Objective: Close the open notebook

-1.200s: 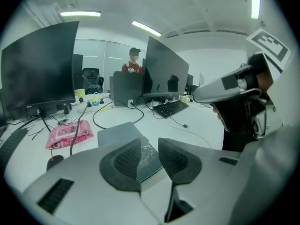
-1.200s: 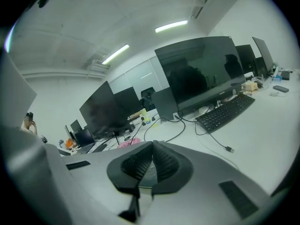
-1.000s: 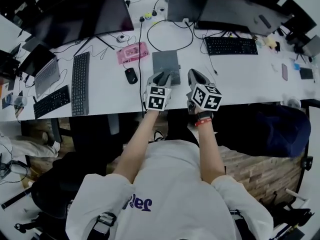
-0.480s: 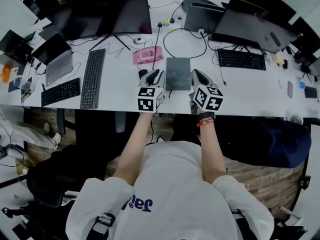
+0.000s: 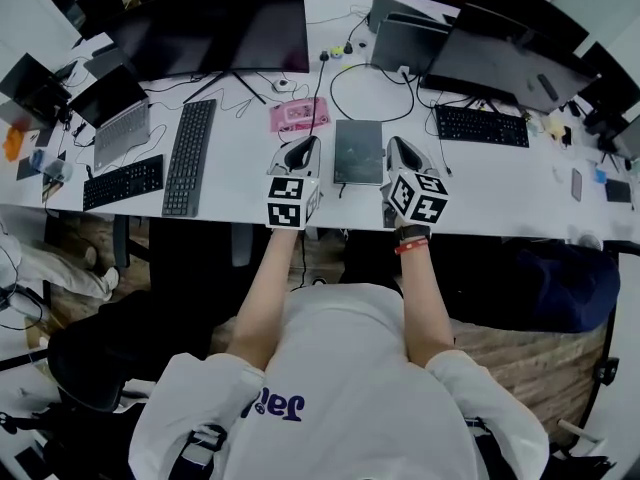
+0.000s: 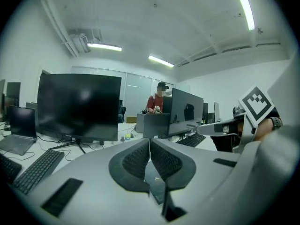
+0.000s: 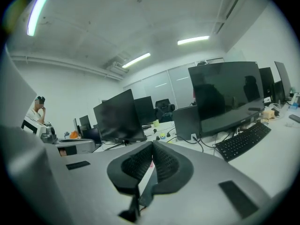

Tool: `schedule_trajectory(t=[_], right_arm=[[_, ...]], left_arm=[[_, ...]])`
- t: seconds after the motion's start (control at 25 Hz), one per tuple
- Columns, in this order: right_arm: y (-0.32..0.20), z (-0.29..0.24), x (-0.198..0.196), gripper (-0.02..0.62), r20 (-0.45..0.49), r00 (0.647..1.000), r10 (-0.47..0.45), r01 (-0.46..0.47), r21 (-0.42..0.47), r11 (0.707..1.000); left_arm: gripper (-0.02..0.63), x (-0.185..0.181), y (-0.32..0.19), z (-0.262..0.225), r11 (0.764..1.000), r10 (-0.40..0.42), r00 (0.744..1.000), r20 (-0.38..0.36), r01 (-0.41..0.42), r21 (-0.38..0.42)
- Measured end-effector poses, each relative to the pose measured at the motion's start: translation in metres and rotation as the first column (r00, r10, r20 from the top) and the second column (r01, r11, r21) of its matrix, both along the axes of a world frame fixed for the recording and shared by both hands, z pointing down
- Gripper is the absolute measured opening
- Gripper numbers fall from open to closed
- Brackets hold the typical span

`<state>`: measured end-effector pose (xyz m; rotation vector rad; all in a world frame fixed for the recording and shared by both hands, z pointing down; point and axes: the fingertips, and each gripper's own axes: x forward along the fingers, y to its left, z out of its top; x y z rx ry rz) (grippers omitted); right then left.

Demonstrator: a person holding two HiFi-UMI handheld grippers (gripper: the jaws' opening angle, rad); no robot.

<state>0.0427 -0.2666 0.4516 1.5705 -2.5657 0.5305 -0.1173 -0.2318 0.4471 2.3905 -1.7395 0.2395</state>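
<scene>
Presently the notebook (image 5: 358,152) lies closed and flat on the white desk (image 5: 240,183), dark grey cover up, near the desk's near edge. It sits between the two tools, touching neither.

Left gripper (image 5: 303,148): just left of the notebook, raised off the desk and pointing away from the person. Its jaws have just been closing. In the left gripper view the ribbed pads (image 6: 136,159) meet along their length, nothing between them.

Right gripper (image 5: 398,148): just right of the notebook, also raised. In the right gripper view its pads (image 7: 165,164) stand together, nothing clamped.

Surroundings: a pink item (image 5: 297,114) lies just beyond the left gripper. A black keyboard (image 5: 188,156) lies farther left, under a large dark monitor (image 5: 215,26). A looped black cable (image 5: 370,93) lies on the desk beyond the notebook. A second keyboard (image 5: 482,125) lies to the right.
</scene>
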Motion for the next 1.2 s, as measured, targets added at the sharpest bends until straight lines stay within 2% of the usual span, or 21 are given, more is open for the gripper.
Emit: schedule_trajectory(t=[0.24,0.64,0.96,1.12,1.2], right_arm=[[0.007,-0.015,-0.001,0.003,-0.013,1.0,0.004,-0.004,0.038,0.999],[0.02,-0.022,0.004,0.002,-0.031,0.999,0.018,-0.016,0.068,0.998],[0.023,-0.02,0.0,0.003,-0.042,0.999,-0.006,0.009,0.074,0.997],[0.021,-0.014,-0.007,0.003,-0.061,0.998,-0.015,0.019,0.072,0.997],[0.017,-0.008,-0.01,0.003,-0.062,0.998,-0.025,0.028,0.057,0.998]], left_arm=[[0.019,-0.004,0.0,-0.015,1.0,0.011,0.997,-0.076,-0.01,0.016],[0.019,-0.003,0.006,-0.024,0.998,0.014,0.997,-0.076,-0.01,0.055],[0.02,0.001,0.008,-0.022,0.998,0.034,0.996,-0.085,-0.03,0.052],[0.02,-0.002,0.005,-0.013,0.999,0.033,0.996,-0.078,-0.031,0.027],[0.02,-0.004,0.003,-0.002,0.999,0.033,0.998,-0.052,-0.033,-0.001]])
